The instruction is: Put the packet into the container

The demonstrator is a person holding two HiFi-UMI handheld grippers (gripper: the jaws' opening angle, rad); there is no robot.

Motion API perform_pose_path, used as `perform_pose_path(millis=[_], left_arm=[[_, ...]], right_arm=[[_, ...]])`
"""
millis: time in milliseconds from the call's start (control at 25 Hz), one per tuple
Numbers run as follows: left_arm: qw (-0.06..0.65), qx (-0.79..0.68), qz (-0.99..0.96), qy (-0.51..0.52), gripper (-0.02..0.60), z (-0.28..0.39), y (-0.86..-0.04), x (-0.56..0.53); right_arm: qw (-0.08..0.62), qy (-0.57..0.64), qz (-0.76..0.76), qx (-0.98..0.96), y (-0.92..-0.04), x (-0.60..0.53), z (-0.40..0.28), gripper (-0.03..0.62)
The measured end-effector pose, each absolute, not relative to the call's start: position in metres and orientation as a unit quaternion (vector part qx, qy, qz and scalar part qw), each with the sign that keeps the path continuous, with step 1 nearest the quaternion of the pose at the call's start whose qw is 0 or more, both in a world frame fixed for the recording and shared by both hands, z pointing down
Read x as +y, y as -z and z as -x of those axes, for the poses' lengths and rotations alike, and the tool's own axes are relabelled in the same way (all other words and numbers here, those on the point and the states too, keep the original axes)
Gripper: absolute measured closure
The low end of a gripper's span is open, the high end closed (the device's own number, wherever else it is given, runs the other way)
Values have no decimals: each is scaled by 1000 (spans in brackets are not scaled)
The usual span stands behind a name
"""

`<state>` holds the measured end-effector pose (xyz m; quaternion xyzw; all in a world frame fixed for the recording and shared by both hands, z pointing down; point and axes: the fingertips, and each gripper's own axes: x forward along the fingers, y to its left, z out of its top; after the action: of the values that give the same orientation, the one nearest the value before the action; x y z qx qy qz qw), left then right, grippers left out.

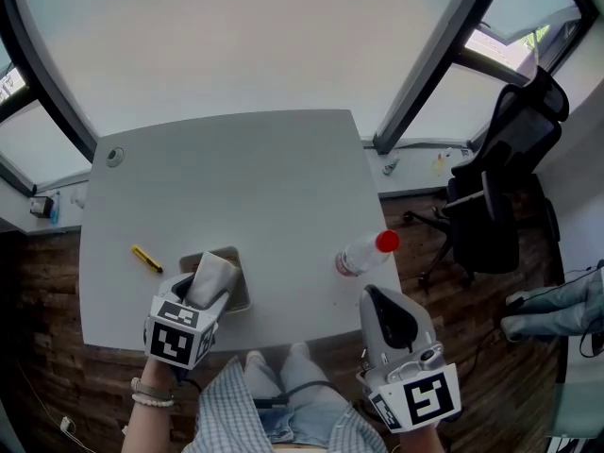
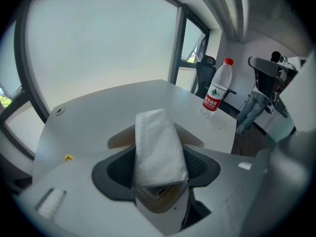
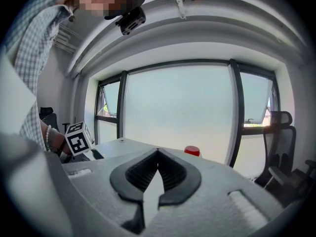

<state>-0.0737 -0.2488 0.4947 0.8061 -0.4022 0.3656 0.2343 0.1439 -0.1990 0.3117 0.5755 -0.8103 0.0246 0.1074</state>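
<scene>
- Progress: pickup looks done. The packet (image 1: 213, 274) is off the table (image 1: 264, 177) and clamped in the left gripper (image 2: 159, 162).
- L fingers: fairly wide apart, but the gap is filled by the packet. Dark pads (image 2: 116, 169) sit on both its long sides, so that's a grip, not an empty hand.
- Packet pos: between the L fingers, its far end poking out past the tips, angled fwd and down.
- Container (image 1: 238, 293): right under and just beyond the L fingertips. In the left gripper view its tan rim shows on either side of the packet, and tan shows through the gap below it.
- Can't tell if the packet's far end touches the container floor yet, as the packet hides that spot.
- Left to do, my read: lower a bit more if needed, let go, check it lies inside the walls, pull the fingers back. Late stage, not finished.
- Packet look: white, flat, oblong and soft-sided, w/ a fine crinkled or quilted surface and a folded far edge. Looks like a tissue pack. Prob light and squashy, so it should drop in easily.
- R side: right gripper (image 3: 158, 154) has tips together w/ nothing between them. It's held off the table edge, well away from the container.
- Other stuff: bottle w/ red cap (image 1: 361, 255) lies out to the right of the L fingers. A small yellow item (image 1: 145, 258) lies to their left. Neither is in the way.
</scene>
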Motion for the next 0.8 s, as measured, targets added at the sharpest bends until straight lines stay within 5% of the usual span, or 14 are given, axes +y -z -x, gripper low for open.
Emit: perform_pose_path(millis=[440,800], left_arm=[[205,-388,-824,-357,213,63,-492,-243],[241,-392,-841,-285,222,64,-470,-243]], right_arm=[[105,-26,-572,-813,-313,-199,-139,592],[104,-28,-566,-817,-316,-201,-133,592]])
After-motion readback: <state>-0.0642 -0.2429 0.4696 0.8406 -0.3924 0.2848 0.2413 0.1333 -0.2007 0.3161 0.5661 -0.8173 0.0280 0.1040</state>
